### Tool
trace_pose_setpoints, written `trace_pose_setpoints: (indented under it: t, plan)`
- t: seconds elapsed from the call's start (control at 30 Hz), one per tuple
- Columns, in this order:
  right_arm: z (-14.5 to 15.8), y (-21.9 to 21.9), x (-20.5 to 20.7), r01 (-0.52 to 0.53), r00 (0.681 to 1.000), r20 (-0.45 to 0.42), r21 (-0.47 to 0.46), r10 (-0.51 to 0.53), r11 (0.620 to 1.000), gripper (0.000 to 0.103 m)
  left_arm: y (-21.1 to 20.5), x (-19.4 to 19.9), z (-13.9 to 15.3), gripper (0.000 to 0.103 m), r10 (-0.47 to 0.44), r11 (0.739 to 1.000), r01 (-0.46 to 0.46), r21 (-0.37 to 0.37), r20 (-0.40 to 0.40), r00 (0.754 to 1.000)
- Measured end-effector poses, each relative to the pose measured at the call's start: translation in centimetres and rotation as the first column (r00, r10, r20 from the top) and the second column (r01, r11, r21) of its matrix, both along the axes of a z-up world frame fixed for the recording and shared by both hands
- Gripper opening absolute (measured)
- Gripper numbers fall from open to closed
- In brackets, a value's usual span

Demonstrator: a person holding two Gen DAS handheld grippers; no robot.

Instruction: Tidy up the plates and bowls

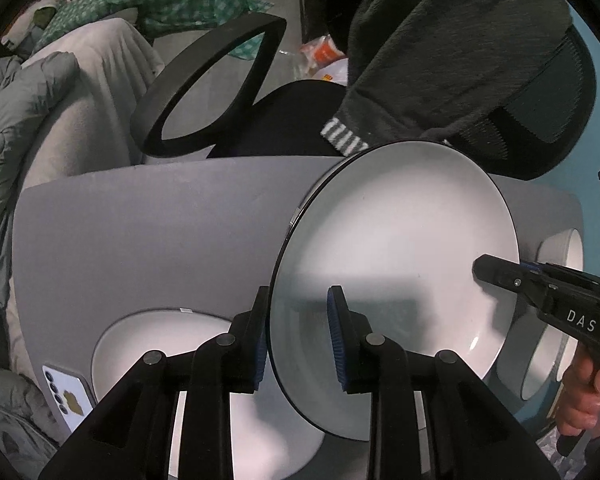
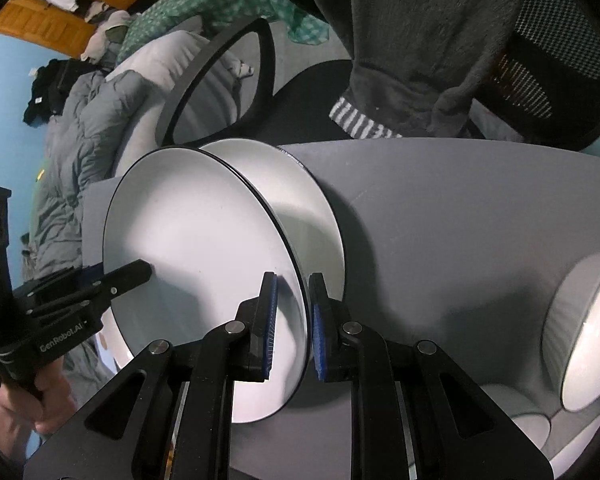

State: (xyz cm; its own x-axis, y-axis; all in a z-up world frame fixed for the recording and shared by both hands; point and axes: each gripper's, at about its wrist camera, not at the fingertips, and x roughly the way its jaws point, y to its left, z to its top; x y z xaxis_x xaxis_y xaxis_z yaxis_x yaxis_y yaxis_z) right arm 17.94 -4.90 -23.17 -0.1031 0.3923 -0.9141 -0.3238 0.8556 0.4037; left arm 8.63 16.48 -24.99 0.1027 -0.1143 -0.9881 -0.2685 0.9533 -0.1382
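two claws, one plate, and a second plate waiting below

black claw arms fill the bottom of both wrist views, so start there. left gripper (image 1: 298,332) straddles the near rim of the big plate (image 1: 396,264), and its blue pads (image 1: 337,336) look to sit a touch off the rim, so i'd call that claw loosely open around the edge, not clamped. right gripper (image 2: 293,326) is the one doing the work: its pads pinch the opposite rim of the same plate, claw closed on it.

biggest thing first: grey table (image 1: 148,232), then that black-edged white plate held up off the surface and tilted between the two claws. under it in the right view lies a second plate (image 2: 300,200) flat on the table, and the left view shows another white dish (image 1: 148,344) beneath the claw arms. a white bowl (image 2: 580,328) sits well apart to the right. smallest, a phone (image 1: 70,396) lies at the table's edge.

my read: the plate is on its way to be stacked. the risk is plain. with one claw slack, the whole weight hangs on a thin pinch at the far rim; glazed china is slick, and a tilt or a quick swing could let it pivot out and crack down on the plate below. lowering it unevenly could also chip rim against rim.
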Motion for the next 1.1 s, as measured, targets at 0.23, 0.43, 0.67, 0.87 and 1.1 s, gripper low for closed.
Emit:
trace_pose_setpoints:
  t: [0.23,0.43,0.67,0.87,1.1]
  plan:
    - [-0.8,0.7,0.7,-0.006,1.000,-0.020,-0.015,0.006,1.000,0.016,0.4,0.9,-1.1,0.027,-0.003,1.000,0.003,-0.004,-0.026,1.000]
    - [-0.9,0.8,1.3,0.005,1.000,-0.025,-0.061,-0.006,0.998,0.017,-0.3,1.4,-1.5,0.026,-0.045,0.999,0.046,0.015,-0.042,0.998]
    - [-0.6,1.2,1.5,0.004,0.999,-0.043,-0.123,-0.010,0.992,0.018,-0.4,1.5,-1.7,0.026,-0.077,0.997,0.077,0.021,-0.034,0.996]
    - [-0.3,1.9,1.1,-0.011,0.999,-0.044,-0.195,0.003,0.981,0.021,-0.5,1.2,-1.5,0.026,-0.077,0.996,0.079,0.039,-0.039,0.996]
    - [0.1,1.9,1.1,-0.001,0.998,-0.065,-0.203,-0.013,0.979,0.030,-0.2,0.5,-1.2,0.026,-0.063,0.997,0.064,0.035,-0.029,0.998]
